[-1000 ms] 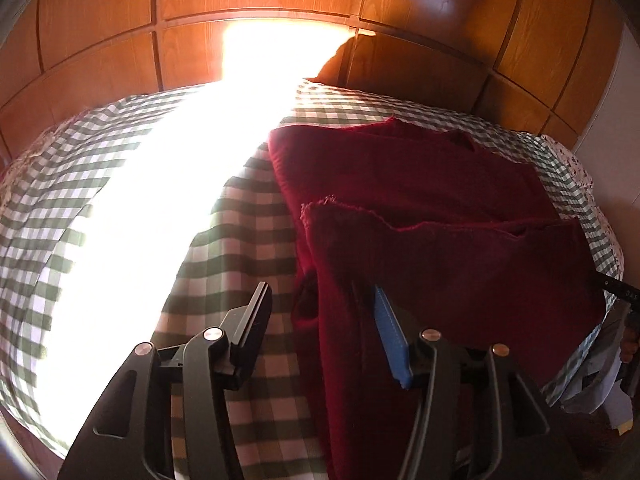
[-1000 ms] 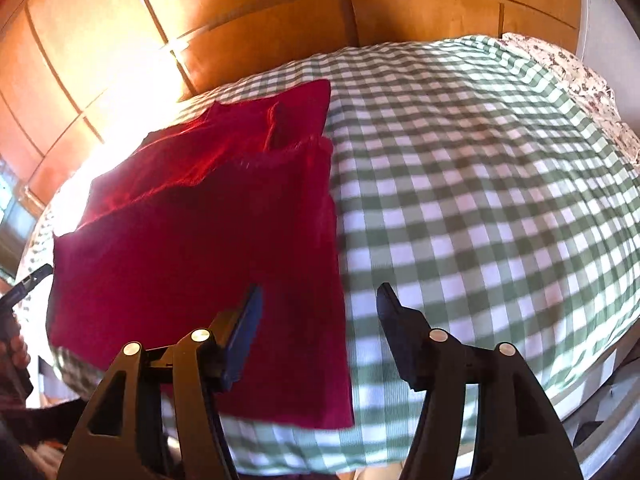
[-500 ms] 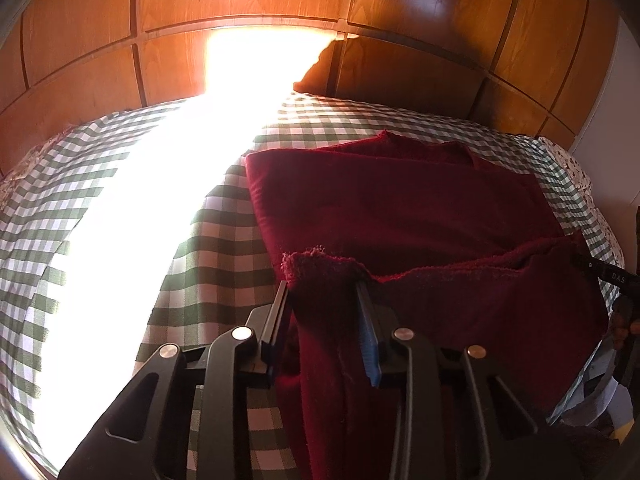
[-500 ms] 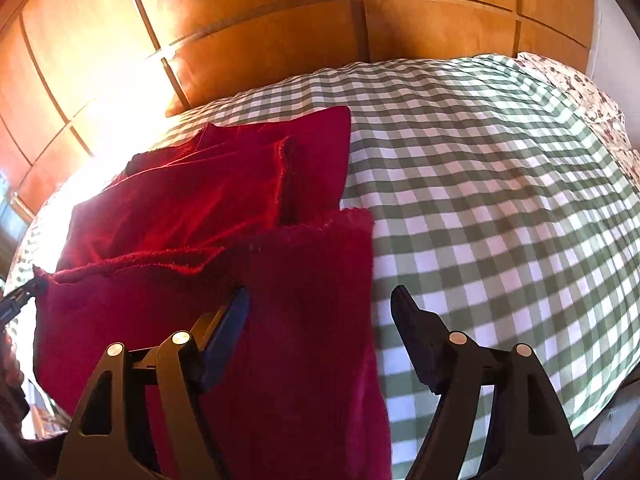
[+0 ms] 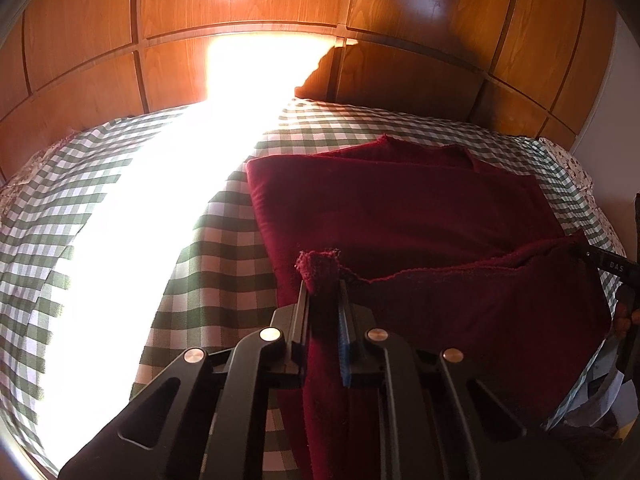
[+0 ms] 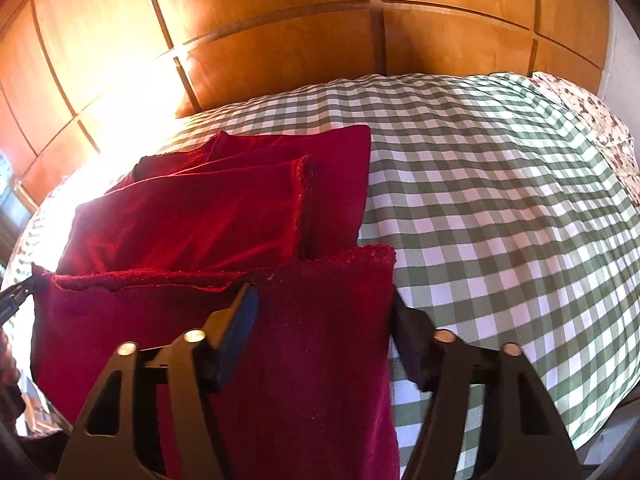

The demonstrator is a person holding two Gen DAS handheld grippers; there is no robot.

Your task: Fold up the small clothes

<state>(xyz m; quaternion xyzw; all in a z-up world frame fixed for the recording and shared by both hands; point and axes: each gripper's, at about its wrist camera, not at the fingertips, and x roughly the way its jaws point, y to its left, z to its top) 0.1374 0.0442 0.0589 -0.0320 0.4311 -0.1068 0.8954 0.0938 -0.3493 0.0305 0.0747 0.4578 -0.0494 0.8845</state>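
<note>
Our left gripper pinches one near corner of the dark red velvety cloth lying on the green checked bedcover. Our right gripper stands spread around the other corner, it seems without touching. We close it first, then carry both corners level to the far edge.

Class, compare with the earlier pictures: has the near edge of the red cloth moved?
Yes. The red cloth's near edge, pinched in the left tongs, has lifted off the checked bedcover and travelled toward the wooden headboard.
</note>
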